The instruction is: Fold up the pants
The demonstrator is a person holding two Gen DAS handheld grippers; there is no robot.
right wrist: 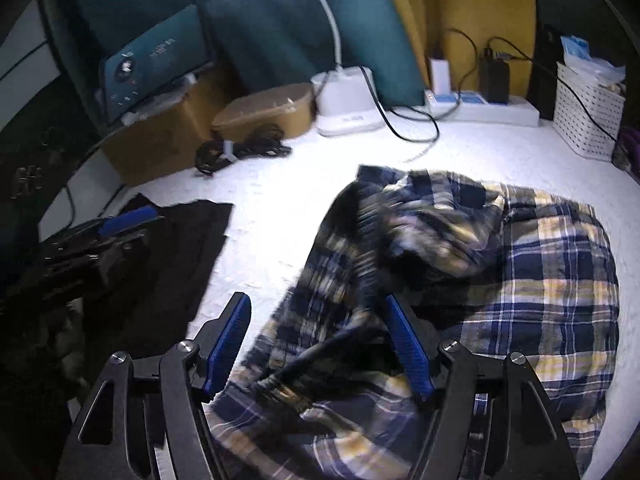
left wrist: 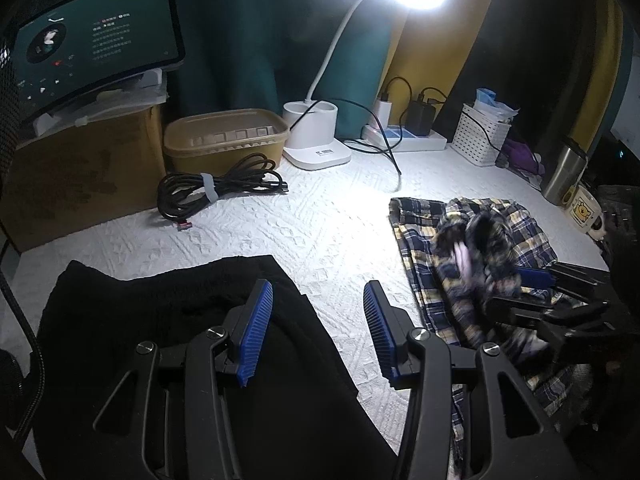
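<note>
The left gripper (left wrist: 318, 324) is being held half open over the black garment (left wrist: 168, 320) at seven o'clock, gripping nothing, while the right gripper (right wrist: 320, 344) is being held wide over the plaid pants (right wrist: 500, 280) at four o'clock, pads off the cloth. The loose, bunched pants could be snagged and the fold spoiled. Farther back, from left to right, nothing can be seen in the brown tub (left wrist: 226, 142), which is shut by its lid, and blue-and-white packets are being kept in the white basket (left wrist: 482, 136).

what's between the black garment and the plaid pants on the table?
Only bare white textured tablecloth separates the black folded garment from the crumpled navy-and-yellow plaid pants; nothing lies on that strip. Clearest in the left wrist view.
</note>
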